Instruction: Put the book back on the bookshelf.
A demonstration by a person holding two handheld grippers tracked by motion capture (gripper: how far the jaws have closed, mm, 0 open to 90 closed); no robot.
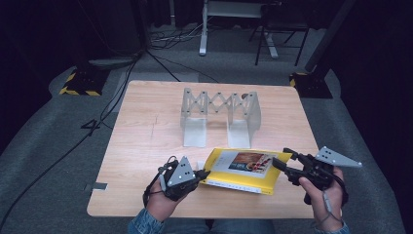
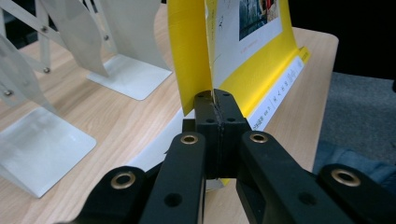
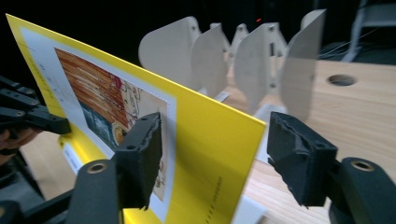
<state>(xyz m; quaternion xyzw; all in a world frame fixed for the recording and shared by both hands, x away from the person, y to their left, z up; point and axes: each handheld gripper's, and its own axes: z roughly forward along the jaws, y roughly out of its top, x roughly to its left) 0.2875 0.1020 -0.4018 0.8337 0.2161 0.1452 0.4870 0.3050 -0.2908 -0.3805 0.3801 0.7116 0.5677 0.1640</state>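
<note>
A yellow book (image 1: 243, 168) with a picture on its cover is tilted up off the wooden table (image 1: 146, 131), its spine edge low toward the person. My left gripper (image 1: 205, 173) is shut on the book's left edge; in the left gripper view the jaws (image 2: 215, 105) pinch the yellow cover (image 2: 261, 60). My right gripper (image 1: 280, 158) is open at the book's right edge. In the right gripper view the cover (image 3: 201, 135) passes between its two jaws (image 3: 215, 140), one pad close to the picture side, the other apart. The left gripper (image 3: 51, 123) shows at the book's far end.
A grey metal expanding book rack (image 1: 220, 114) stands just behind the book, with several upright dividers (image 3: 252, 65) and flat feet (image 2: 42, 149). Cables run over the floor beyond the table's far edge. A round hole (image 3: 342, 80) sits in the tabletop.
</note>
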